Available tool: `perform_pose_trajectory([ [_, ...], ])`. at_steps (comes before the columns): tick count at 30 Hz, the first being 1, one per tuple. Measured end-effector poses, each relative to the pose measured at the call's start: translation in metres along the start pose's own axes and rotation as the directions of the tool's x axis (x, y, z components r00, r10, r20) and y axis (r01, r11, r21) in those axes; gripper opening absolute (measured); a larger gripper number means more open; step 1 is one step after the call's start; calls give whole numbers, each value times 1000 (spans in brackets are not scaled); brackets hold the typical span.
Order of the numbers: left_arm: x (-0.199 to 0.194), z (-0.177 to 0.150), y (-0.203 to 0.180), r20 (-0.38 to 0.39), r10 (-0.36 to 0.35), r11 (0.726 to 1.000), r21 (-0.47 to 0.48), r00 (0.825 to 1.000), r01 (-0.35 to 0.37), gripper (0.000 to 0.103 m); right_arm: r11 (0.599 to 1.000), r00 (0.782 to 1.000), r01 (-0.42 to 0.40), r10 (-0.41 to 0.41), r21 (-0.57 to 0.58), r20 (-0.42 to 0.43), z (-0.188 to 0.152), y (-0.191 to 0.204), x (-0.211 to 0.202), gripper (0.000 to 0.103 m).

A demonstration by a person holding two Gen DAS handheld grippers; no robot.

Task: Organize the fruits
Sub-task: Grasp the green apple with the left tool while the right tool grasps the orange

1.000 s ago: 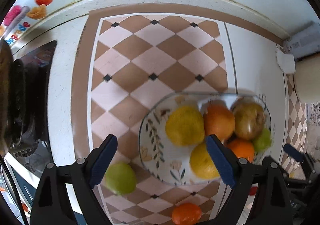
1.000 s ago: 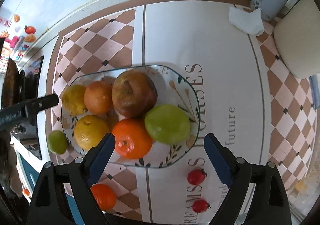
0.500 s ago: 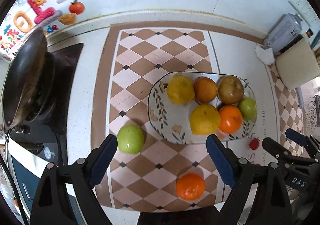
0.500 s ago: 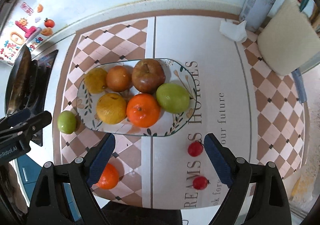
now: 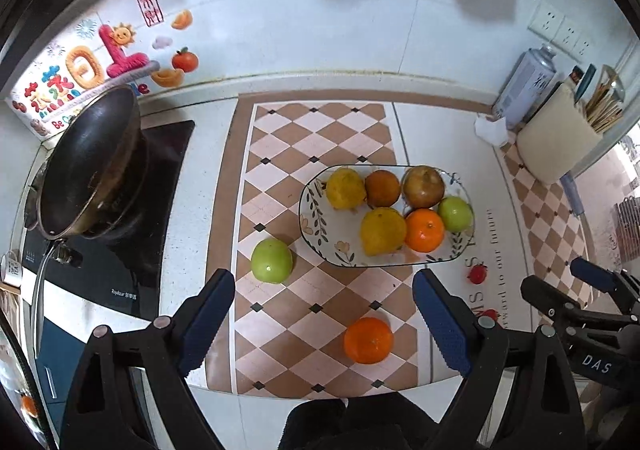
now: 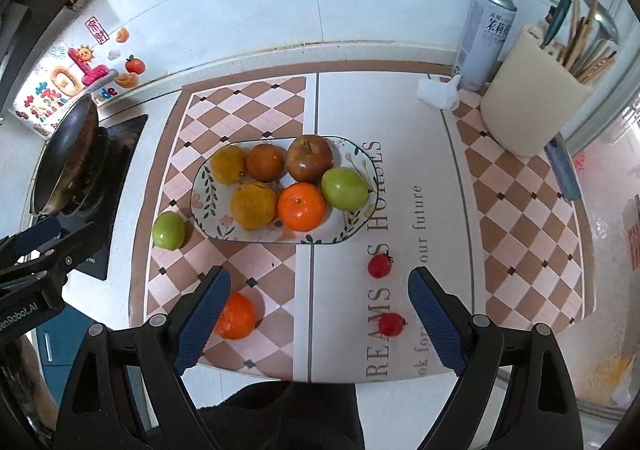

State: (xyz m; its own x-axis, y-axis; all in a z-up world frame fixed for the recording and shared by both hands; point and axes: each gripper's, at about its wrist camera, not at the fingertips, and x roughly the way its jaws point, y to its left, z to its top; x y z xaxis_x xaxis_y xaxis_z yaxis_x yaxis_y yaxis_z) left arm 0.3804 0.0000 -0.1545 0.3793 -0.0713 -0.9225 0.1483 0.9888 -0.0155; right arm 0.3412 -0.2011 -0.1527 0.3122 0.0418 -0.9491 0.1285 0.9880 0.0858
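A patterned oval plate (image 5: 316, 217) (image 6: 204, 195) on the checkered mat holds several fruits: yellow, orange, brown and green ones. A green apple (image 5: 271, 261) (image 6: 169, 230) lies on the mat left of the plate. An orange (image 5: 368, 339) (image 6: 235, 315) lies in front of the plate. Two small red fruits (image 6: 379, 265) (image 6: 391, 324) lie on the mat to the right. My left gripper (image 5: 324, 324) is open and empty, above the counter's front edge. My right gripper (image 6: 320, 320) is open and empty too.
A black wok (image 5: 88, 165) sits on a stove at the left. A spray can (image 6: 486, 33), a crumpled tissue (image 6: 438, 91) and a cream utensil holder (image 6: 532, 109) stand at the back right. A tiled wall with stickers runs behind.
Both grippers have pulled back and up from the plate, so much more of the counter shows. Both stay open and empty. The fruits have not moved.
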Motion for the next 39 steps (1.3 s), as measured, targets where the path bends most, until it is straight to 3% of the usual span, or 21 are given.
perform_pose_trajectory([
  [11,-38,-24,-11,45,-18,1000,16,999,18,91,1000,996,-17,15,15,85,-23,2,-54,92],
  [20,-35,-29,-9,47,-7,1000,-1,999,7,91,997,996,-56,53,45,71,-30,-3,-45,93],
  [24,-24,-32,-2,41,19,1000,-10,999,-19,95,987,989,-146,145,62,25,-34,1,-17,93],
  [25,-19,-33,1,35,39,999,-10,999,-39,102,986,988,-153,154,65,-5,-37,4,-3,93],
  [29,1,-41,14,13,133,991,-8,991,-133,103,976,970,-207,213,65,-115,-44,23,49,93],
  [36,43,-58,51,-78,299,953,-28,951,-302,102,963,918,-268,268,41,-294,-63,69,152,92],
  [39,56,-60,64,-112,309,948,-46,944,-315,102,965,906,-261,252,20,-340,-69,84,184,92],
])
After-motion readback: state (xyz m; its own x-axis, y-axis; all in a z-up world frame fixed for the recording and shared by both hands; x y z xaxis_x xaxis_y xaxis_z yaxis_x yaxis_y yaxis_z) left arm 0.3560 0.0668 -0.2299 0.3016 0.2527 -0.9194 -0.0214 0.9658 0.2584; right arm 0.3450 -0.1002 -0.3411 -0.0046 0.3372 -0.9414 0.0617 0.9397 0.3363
